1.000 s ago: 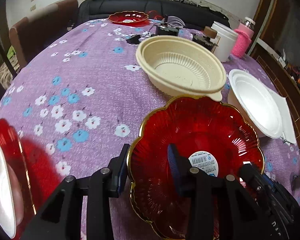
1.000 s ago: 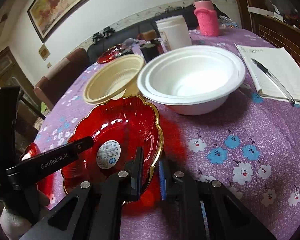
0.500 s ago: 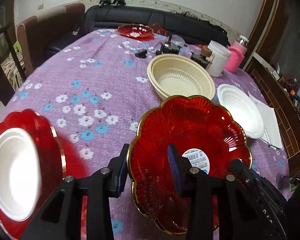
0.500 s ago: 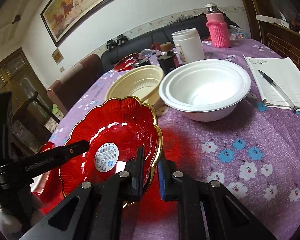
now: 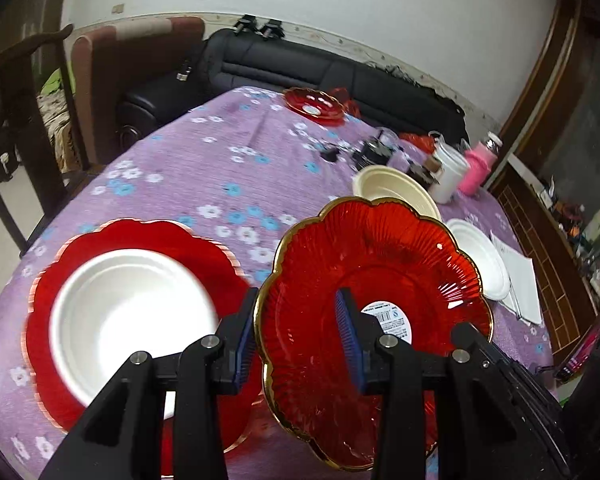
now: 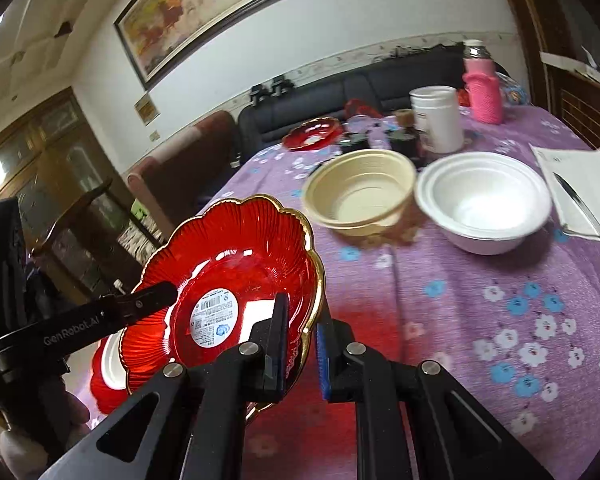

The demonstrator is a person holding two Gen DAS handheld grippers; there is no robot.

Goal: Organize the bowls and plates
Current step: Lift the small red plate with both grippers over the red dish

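A red glass plate (image 5: pixel 380 264) with a gold scalloped rim and a barcode sticker hangs tilted above the purple flowered tablecloth (image 5: pixel 204 168). My left gripper (image 5: pixel 298 340) is shut on its near rim, one pad outside and one inside. My right gripper (image 6: pixel 300 344) is shut on the same plate (image 6: pixel 236 256) at its right rim. Below to the left lies a second red plate (image 5: pixel 44 320) with a white bowl (image 5: pixel 132 312) in it. A cream bowl (image 6: pixel 360 196) and a stack of white bowls (image 6: pixel 484 200) stand farther back.
A third red plate (image 5: pixel 314 106) sits at the far table edge. A white tub (image 6: pixel 438 120), a pink bottle (image 6: pixel 482 84) and small dark items crowd the back right. A notebook with a pen (image 6: pixel 580 188) lies right. Chairs and a black sofa ring the table.
Both grippers have lifted the red plate and carried it back and to the left. The cream and white bowls look farther off; the red plate with the white bowl has come fully into view.
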